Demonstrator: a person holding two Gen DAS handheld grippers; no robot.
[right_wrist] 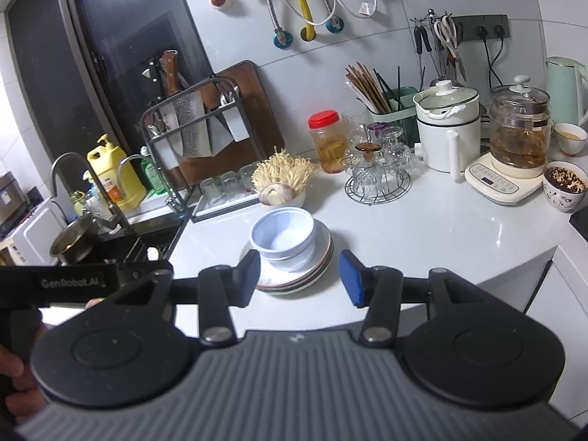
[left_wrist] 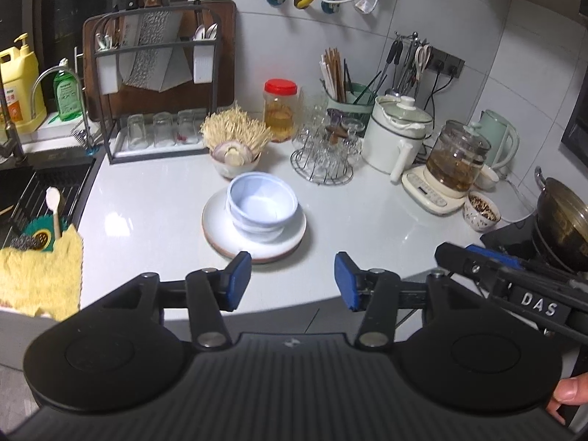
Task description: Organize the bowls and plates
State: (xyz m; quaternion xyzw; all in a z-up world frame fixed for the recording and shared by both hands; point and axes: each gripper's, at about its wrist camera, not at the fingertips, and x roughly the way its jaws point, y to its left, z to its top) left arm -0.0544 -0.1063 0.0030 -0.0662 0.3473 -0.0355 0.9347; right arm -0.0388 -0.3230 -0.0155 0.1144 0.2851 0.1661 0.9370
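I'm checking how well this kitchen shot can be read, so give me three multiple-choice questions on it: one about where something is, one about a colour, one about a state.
1. Where do the stacked bowls sit?
A. On the stack of plates
B. In the sink
C. On the stove

2. What colour is the lid of the jar?
A. Green
B. Red
C. Yellow

3. How do the jaws of the left gripper stand?
A. Shut on a bowl
B. Shut on a plate
C. Open, holding nothing

Answers:
1 A: the bowls rest in the middle of the top plate on the counter.
2 B: the clear jar behind them has a red cap.
3 C: the blue pads stand apart over bare counter, short of the plates.
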